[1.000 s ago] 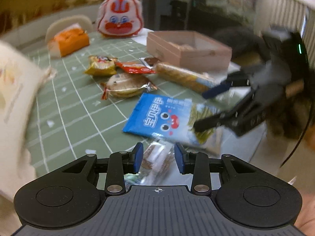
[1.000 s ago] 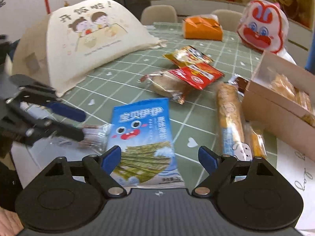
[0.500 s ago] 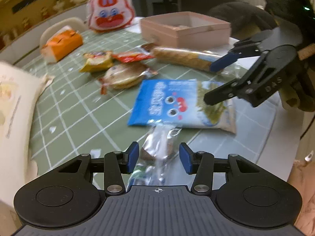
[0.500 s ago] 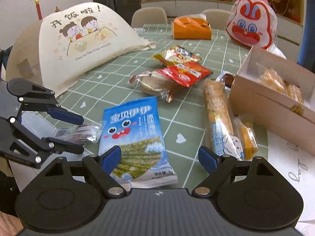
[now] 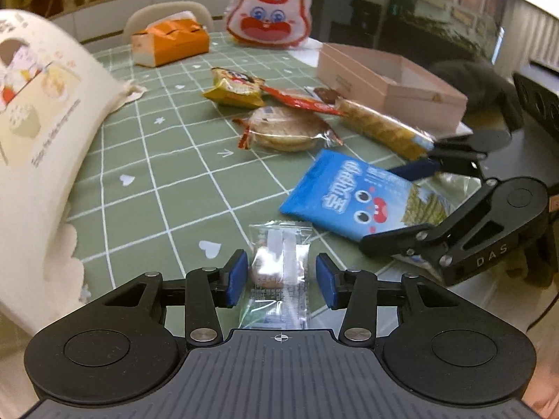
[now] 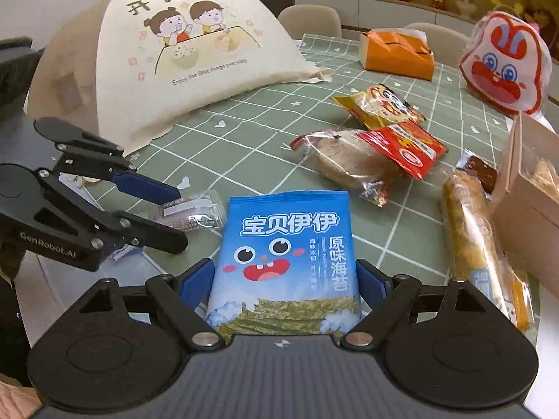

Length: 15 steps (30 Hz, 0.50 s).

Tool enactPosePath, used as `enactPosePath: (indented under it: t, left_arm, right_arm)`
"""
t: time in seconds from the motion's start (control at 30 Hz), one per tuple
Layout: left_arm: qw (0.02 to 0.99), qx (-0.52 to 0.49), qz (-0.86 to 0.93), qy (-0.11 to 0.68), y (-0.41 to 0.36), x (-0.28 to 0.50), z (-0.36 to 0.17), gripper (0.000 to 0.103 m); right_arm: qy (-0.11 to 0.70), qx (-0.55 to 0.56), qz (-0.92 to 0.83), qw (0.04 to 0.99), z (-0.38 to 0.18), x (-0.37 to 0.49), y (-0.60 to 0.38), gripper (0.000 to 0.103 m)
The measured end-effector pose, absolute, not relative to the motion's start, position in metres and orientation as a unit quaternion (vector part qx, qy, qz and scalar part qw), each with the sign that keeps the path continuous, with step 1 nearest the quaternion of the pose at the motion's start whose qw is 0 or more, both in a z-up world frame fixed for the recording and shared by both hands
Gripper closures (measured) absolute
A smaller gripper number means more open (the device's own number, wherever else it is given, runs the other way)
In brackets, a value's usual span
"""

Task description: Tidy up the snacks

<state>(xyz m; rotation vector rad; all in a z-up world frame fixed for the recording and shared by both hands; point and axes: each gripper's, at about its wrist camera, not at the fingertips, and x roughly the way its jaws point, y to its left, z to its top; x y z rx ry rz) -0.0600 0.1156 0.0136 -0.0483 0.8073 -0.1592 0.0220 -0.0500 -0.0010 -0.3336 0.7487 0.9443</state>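
Now the left hand-held gripper (image 5: pixel 281 281) closes around a clear-wrapped snack (image 5: pixel 281 272) (pads apart) — the right hand-held gripper (image 6: pixel 284 284) straddles a blue seaweed packet (image 6: pixel 284 255).

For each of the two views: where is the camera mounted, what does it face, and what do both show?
Left wrist: on the left gripper, facing a clear-wrapped snack between its closing jaws, pads not touching; right gripper at right.
Right wrist: on the right gripper, jaws flanking the blue seaweed packet; left gripper at left.
Shared: both snacks, pink box.
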Motion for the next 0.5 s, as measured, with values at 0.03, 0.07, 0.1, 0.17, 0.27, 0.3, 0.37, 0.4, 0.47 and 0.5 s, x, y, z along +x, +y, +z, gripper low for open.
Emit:
enactPosePath:
  t: [0.03,0.07,0.1,0.17,0.27,0.3,0.37,0.4,0.47,0.5]
  left_arm:
    - [0.916,-0.019,-0.077,0.392,0.114,-0.06,0.013,0.055]
    - [0.917,-0.011,-0.078,0.392,0.112,-0.06,0.013,0.055]
    - [0.917,-0.004,-0.077,0.39,0.11,-0.062,0.013,0.055]
    - [0.92,0.02,-0.074,0.384,0.103,-0.065,0.011,0.054]
    - [0.924,0.032,-0.071,0.376,0.095,-0.069,0.01,0.06]
    - [0.923,0.027,-0.074,0.376,0.092,-0.069,0.011,0.061]
    - [0.923,0.023,-0.093,0.374,0.082,-0.07,0.011,0.062]
    - [0.922,0.021,-0.104,0.371,0.076,-0.07,0.012,0.062]
    - [0.923,0.023,-0.128,0.363,0.06,-0.07,0.014,0.062]
    - [0.922,0.024,-0.139,0.359,0.051,-0.068,0.015,0.062]
  right_arm:
    - [0.353,-0.151,0.436,0.814,0.0,0.023,-0.054,0.019]
    - [0.355,-0.148,0.43,0.817,0.0,0.024,-0.059,0.02]
    - [0.355,-0.144,0.422,0.821,0.002,0.024,-0.064,0.021]
    - [0.353,-0.133,0.41,0.83,0.007,0.021,-0.08,0.022]
    - [0.344,-0.103,0.392,0.847,0.016,0.016,-0.111,0.022]
    - [0.341,-0.088,0.385,0.853,0.02,0.013,-0.125,0.022]
    - [0.332,-0.065,0.367,0.867,0.027,0.01,-0.151,0.022]
    - [0.325,-0.058,0.352,0.876,0.03,0.009,-0.163,0.022]
    - [0.309,-0.06,0.308,0.898,0.034,0.004,-0.186,0.021]
    - [0.303,-0.064,0.283,0.908,0.034,0.001,-0.196,0.021]
